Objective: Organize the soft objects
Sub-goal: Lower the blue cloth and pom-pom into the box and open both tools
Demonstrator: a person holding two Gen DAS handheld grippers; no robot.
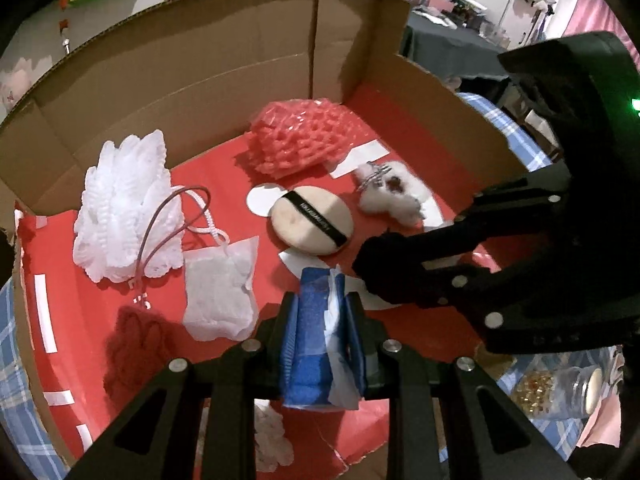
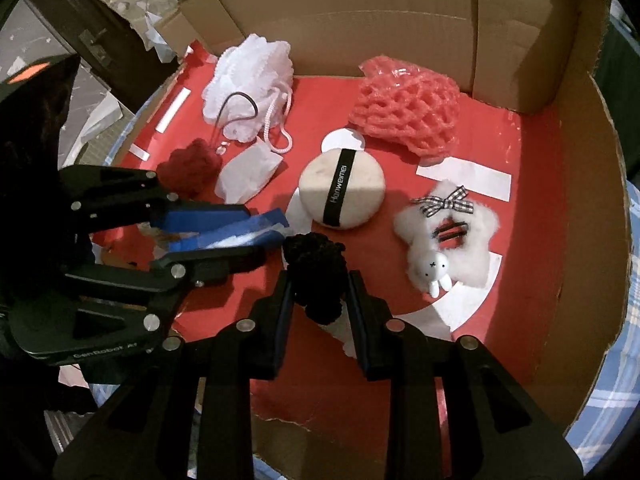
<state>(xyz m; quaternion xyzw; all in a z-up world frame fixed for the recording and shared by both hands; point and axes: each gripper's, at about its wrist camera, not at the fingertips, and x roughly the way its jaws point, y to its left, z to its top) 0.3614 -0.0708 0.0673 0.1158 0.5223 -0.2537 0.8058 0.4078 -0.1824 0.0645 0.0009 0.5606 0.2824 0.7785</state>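
Left tongs (image 1: 324,320) pinch a blue sponge-like pad w/ a white tissue scrap (image 1: 316,344), held low over the red liner (image 1: 92,280) of an open cardboard box (image 1: 200,60). Right tongs (image 2: 318,300) pinch a black knitted scrunchie (image 2: 314,268), near centre of the same box; in the left wrist view they reach in from the right, tips just beside the blue pad.

Just beyond both tongs, mid-box: a round beige powder puff (image 2: 342,190) w/ a black printed strap, lying flat on the liner. Right of it, a white fluffy clip (image 2: 444,236) w/ a checked bow and a small rabbit figure. Far right, near the back wall, a pink foam net (image 2: 404,108).

Left side: a white tissue-like pouch (image 1: 220,292), its cord running to a white mesh bath pouf (image 1: 124,204) at far left; a thin dark loop of cord (image 1: 168,224) lies across the pouf. Nearer on the left, a dark red knitted scrunchie (image 2: 188,168), just beside the pouch.

Box sits on a worktop w/ blue plaid cloth (image 2: 616,360). A clear jar of amber beads (image 1: 560,392) lies outside the box, near right.
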